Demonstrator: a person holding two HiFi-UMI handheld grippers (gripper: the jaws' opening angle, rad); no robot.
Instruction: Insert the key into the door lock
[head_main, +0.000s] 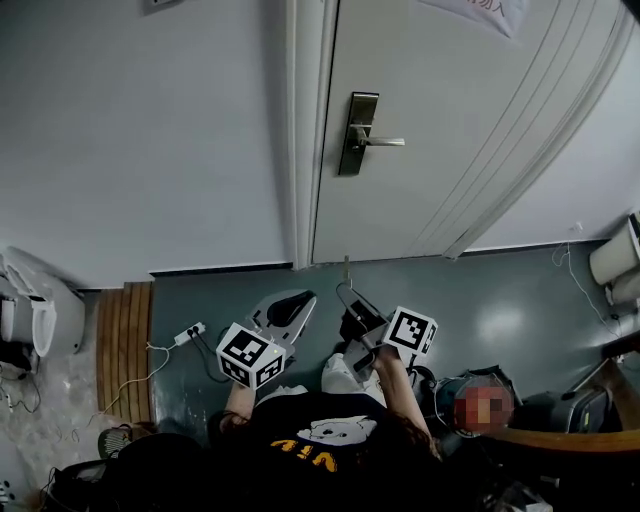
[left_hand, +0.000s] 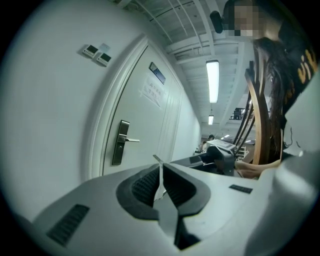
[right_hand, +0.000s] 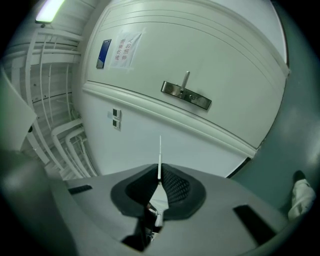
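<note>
**Right hand-held gripper.** The right hand-held gripper (right_hand: 160, 174) has its jaws pressed together on the key (right_hand: 160, 150). The key is seen edge-on in the right gripper view. It is a thin pale blade standing straight out from the seam between the two dark ribbed pads (right_hand: 175, 187). Its tip points at the white wall below the door, not at the lock. In the head view the blade shows as a thin line just ahead of the jaws, over the floor at the foot of the door.

**Door lock.** The door lock (right_hand: 186, 95) is a metal plate with a lever handle. It is mounted on the white door (right_hand: 220, 60) well ahead of and above the key tip, and the two are clearly apart. A paper notice (right_hand: 125, 50) and a blue plate (right_hand: 104, 53) are fixed to the door beyond the lock.

**Left hand-held gripper.** The left hand-held gripper (left_hand: 160, 169) has its jaws closed, pad against pad. A thin pale sliver shows along the seam, and what it is cannot be told. The lock plate lies ahead of this gripper and to its left. The right gripper lies just beside it on its right.

**Surroundings.** A power strip (head_main: 190, 332) lies on the floor to the left of the left gripper. Both grippers are held low in front of the person (head_main: 310, 440).
</note>
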